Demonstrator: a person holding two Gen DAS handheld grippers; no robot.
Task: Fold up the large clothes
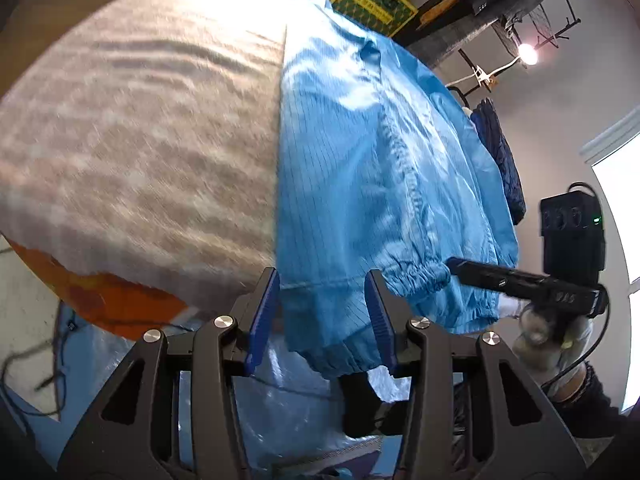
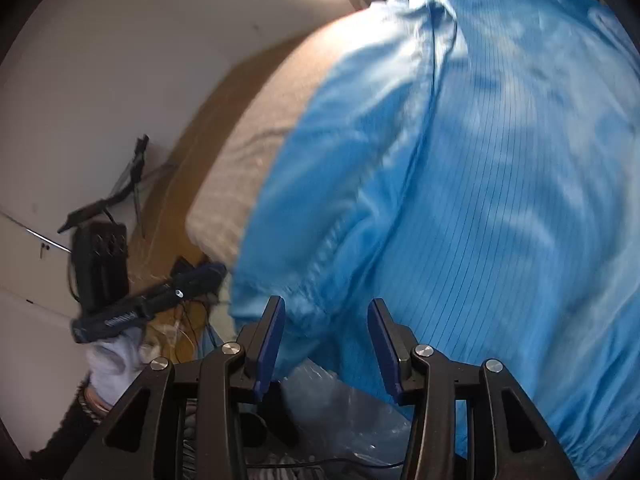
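A light blue pinstriped garment (image 1: 360,160) (image 2: 480,200) lies spread on a table covered with beige cloth (image 1: 140,140) (image 2: 240,160), its hem hanging over the near edge. My left gripper (image 1: 322,316) is open, and the hem's left corner shows in the gap between its blue pads, which do not press on it. My right gripper (image 2: 328,344) is open too, over the garment's lower edge. In the left wrist view the right gripper (image 1: 454,266) points at the elastic sleeve cuff (image 1: 416,278). The left gripper (image 2: 218,272) shows at the left of the right wrist view.
A dark blue garment (image 1: 500,160) lies past the blue one's far side. A yellow box (image 1: 372,0) and a bright lamp (image 1: 528,54) stand beyond the table. Clear plastic bags (image 1: 280,400) sit under the near edge. A gloved hand (image 1: 544,332) holds the right gripper.
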